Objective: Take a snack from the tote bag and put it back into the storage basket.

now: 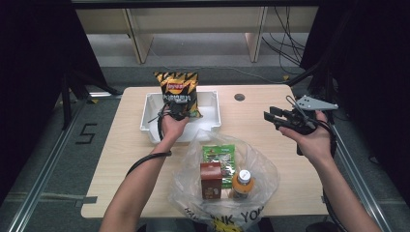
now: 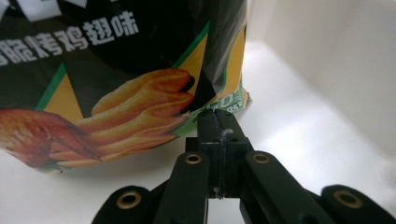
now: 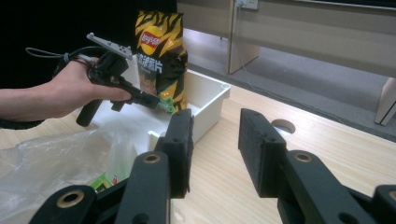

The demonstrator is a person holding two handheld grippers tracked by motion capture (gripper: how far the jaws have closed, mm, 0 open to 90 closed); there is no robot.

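White tray [image 1: 147, 116], rectangular, open-topped, on the far left-centre of the wooden table [image 1: 261, 140]: holds one chip bag [image 1: 178, 92], black and yellow with printed fries and a chicken wing, standing upright inside the tray toward its far wall. Left gripper [image 1: 178, 115]: jaws clenched on the bag's lower corner edge, seen pressed together in the left gripper view [image 2: 217, 122] with the bag's seam pinched between the tips; the right gripper view shows the same hold [image 3: 156, 101] with the bag [image 3: 159, 51] rising above the tray [image 3: 210, 100]. Clear plastic bag [image 1: 263, 181], at the near centre of the table, mouth open and spread flat: contains a green packet [image 1: 218, 154], a brown carton [image 1: 211, 180] standing upright, and an orange-capped bottle [image 1: 242, 182] just beside the carton. Right gripper [image 1: 271, 116]: held above the right side of the table, well apart from both containers, jaws parted with nothing between them, as the right gripper view [image 3: 215, 144] confirms.
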